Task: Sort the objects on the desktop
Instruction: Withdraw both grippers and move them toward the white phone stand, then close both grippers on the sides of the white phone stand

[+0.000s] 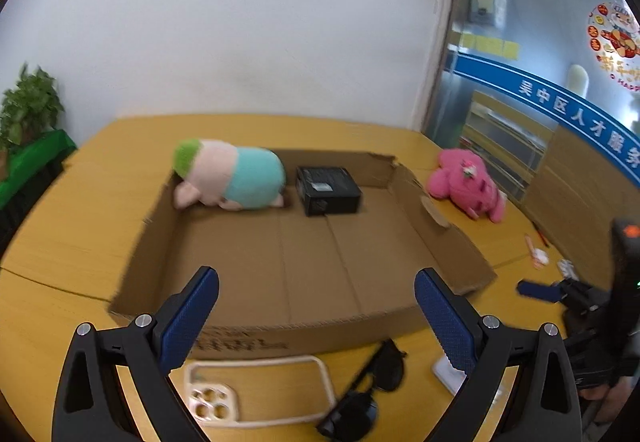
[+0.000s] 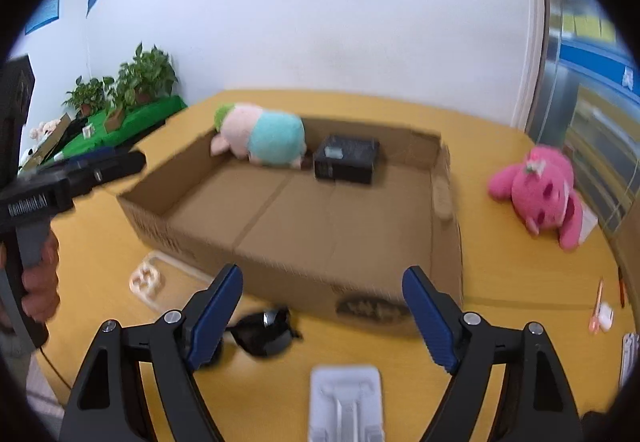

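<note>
A shallow cardboard box (image 1: 440, 242) (image 2: 444, 226) lies on the yellow table. In it are a pink-and-teal plush (image 1: 232, 178) (image 2: 264, 136) and a black box (image 1: 328, 190) (image 2: 348, 158). My left gripper (image 1: 316, 298) is open and empty above the box's near wall, over a clear phone case (image 1: 256, 390) and black sunglasses (image 1: 368, 398). My right gripper (image 2: 322, 302) is open and empty, above the sunglasses (image 2: 264, 332) and a white plastic tray (image 2: 346, 402). A pink plush (image 1: 468, 186) (image 2: 540, 190) lies on the table right of the box.
Small pens and a white item (image 2: 602, 312) lie at the table's right edge. Potted plants (image 2: 132, 82) stand on a green shelf to the left. The phone case (image 2: 148, 278) lies by the box's left corner. A white wall is behind the table.
</note>
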The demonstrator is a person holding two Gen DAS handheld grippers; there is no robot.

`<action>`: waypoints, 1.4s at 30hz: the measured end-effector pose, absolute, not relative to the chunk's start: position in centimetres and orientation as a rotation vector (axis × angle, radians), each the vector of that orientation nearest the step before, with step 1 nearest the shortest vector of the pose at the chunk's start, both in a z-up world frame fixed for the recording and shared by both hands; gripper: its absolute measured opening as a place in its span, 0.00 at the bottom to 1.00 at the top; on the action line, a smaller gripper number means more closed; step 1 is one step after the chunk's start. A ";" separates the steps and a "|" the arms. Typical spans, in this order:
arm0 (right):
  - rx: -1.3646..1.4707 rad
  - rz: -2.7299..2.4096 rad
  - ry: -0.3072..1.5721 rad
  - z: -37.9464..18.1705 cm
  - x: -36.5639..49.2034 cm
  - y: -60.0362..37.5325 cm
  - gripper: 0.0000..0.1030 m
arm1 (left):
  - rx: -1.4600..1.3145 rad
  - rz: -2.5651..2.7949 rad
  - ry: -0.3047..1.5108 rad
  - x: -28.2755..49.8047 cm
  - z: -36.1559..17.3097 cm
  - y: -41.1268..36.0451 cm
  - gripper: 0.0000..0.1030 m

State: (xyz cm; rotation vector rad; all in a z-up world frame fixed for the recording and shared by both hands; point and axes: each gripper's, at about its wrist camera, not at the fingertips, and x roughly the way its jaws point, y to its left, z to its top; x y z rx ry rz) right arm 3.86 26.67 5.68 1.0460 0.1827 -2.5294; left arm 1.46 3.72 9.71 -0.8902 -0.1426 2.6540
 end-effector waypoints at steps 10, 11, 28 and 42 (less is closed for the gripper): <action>1.433 -2.353 0.097 -4.1 7.0 30.3 0.80 | -1.096 2.407 -0.161 1.5 5.5 8.2 0.97; 1.447 -2.356 0.133 -4.6 7.1 29.8 0.79 | -1.129 2.363 -0.184 1.4 5.0 8.5 0.97; 1.442 -2.397 -0.035 -4.2 7.8 28.5 0.64 | -1.377 1.972 -0.332 2.3 -0.5 13.5 0.96; 1.428 -2.249 -0.401 -4.4 8.2 30.3 0.63 | -1.569 1.680 -0.410 2.4 -5.3 17.2 0.42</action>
